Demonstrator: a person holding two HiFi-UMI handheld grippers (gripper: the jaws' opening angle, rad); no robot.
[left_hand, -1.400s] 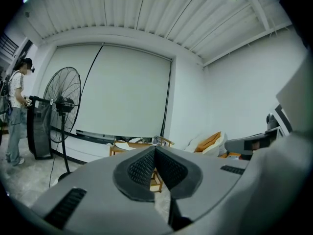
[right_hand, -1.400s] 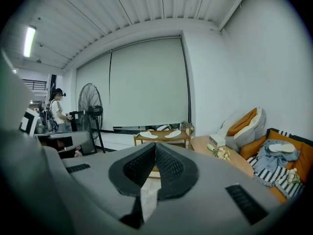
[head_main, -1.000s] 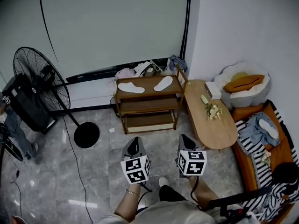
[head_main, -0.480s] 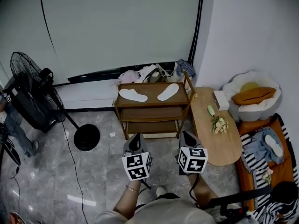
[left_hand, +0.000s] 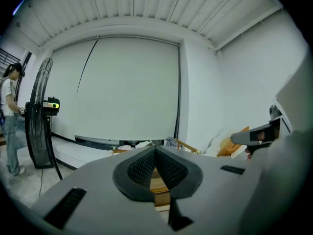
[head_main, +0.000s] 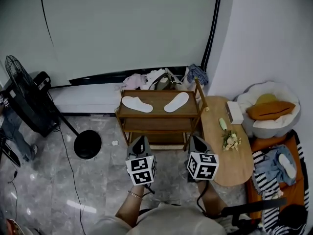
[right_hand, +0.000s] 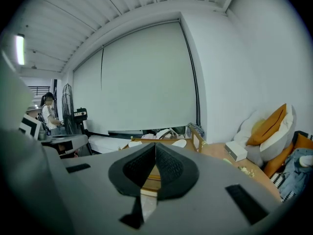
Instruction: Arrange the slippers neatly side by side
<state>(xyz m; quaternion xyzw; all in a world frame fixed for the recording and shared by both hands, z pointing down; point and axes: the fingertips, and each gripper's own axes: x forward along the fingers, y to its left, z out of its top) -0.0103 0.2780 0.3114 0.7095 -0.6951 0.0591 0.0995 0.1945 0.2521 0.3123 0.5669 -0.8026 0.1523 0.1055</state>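
1. My left gripper (left_hand: 155,150): jaws clenched together, nothing between them.
2. My right gripper (right_hand: 155,147): likewise clenched and empty.
3. I hold both grippers side by side, short of the wooden rack (head_main: 157,115).
4. First slipper (head_main: 137,104) and second slipper (head_main: 176,102): white, lying apart on the rack's top shelf, angled differently, not parallel.

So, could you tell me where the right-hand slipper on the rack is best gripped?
Probably its nearer end, coming from the open front of the rack: the slipper lies flat and slanted on the top shelf, that end closest to the front edge.
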